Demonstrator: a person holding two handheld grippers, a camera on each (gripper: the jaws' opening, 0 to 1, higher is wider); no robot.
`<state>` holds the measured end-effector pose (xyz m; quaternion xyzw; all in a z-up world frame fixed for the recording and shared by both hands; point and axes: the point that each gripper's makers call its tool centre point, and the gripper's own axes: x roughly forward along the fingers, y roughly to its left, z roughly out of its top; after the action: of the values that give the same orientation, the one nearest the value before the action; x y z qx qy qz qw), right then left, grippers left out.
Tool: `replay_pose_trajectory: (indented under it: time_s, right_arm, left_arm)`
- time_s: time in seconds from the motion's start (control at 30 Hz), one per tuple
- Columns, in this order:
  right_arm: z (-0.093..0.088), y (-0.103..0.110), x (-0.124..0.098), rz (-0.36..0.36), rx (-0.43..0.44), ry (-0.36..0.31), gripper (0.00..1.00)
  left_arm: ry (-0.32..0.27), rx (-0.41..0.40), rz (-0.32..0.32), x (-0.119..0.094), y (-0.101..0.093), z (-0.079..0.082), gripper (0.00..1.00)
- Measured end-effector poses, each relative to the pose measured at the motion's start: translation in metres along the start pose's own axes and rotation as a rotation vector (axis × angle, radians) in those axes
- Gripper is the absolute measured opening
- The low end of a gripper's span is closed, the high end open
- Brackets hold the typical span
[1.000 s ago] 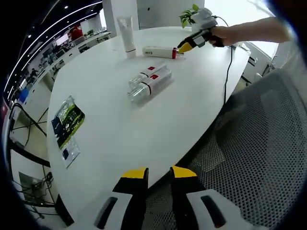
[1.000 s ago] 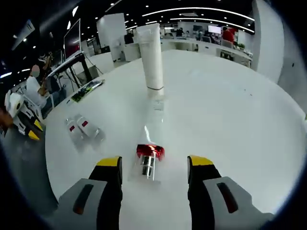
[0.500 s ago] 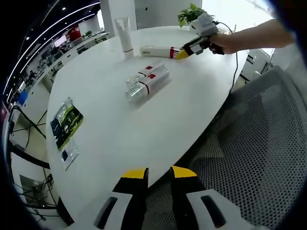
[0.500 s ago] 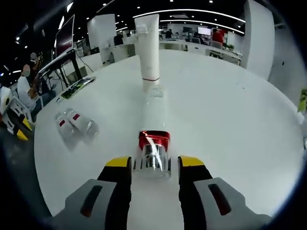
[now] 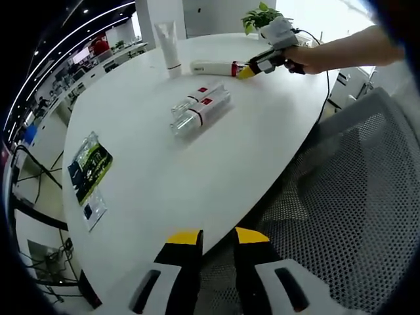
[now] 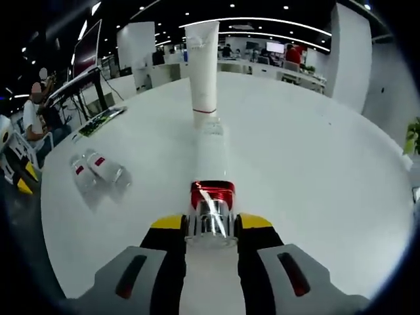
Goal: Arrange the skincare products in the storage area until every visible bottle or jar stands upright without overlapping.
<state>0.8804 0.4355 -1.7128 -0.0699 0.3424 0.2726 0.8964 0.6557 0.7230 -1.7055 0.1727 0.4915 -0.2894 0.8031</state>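
A clear bottle with a red band (image 6: 211, 193) lies on the white table (image 5: 157, 184), its far end toward an upright white tube (image 6: 203, 65). My right gripper (image 6: 210, 223) is shut on this bottle's clear cap end. In the left gripper view the same bottle (image 5: 211, 67) lies beside the tube (image 5: 168, 41), with the right gripper (image 5: 244, 71) at its red end, held by a person's hand. Two more clear bottles (image 5: 200, 108) lie side by side mid-table, and appear again as the pair of bottles (image 6: 95, 170). My left gripper (image 5: 211, 239) hangs shut over the table's near edge.
A green and black leaflet (image 5: 92, 167) and a small card (image 5: 96, 207) lie toward the left part of the table. A grey mesh chair (image 5: 341, 197) stands at the right. A potted plant (image 5: 259, 18) and a cable (image 5: 314, 85) are at the far side.
My right gripper moved forward around the lying bottle's cap end and its jaws closed on it. The left gripper stayed where it was.
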Motion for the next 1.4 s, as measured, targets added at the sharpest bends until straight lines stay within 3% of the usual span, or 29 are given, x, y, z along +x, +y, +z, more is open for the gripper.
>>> replay_pose_trajectory:
  time_s: [0.27, 0.63, 1.0, 1.4]
  right_arm:
    - [0.005, -0.001, -0.005, -0.008, -0.026, 0.032, 0.25]
    - [0.033, -0.003, -0.020, 0.009, 0.031, 0.020, 0.25]
    - [0.045, -0.005, -0.036, 0.045, 0.069, 0.042, 0.25]
    - [0.077, -0.012, -0.059, 0.070, 0.042, 0.030, 0.25]
  left_arm:
    - [-0.012, 0.000, -0.002, 0.000, 0.000, 0.002, 0.19]
    - [-0.026, 0.008, 0.006, -0.001, 0.001, 0.003, 0.19]
    - [-0.047, 0.016, 0.024, -0.003, 0.003, 0.008, 0.19]
    - [-0.038, 0.024, 0.035, -0.003, 0.004, 0.007, 0.19]
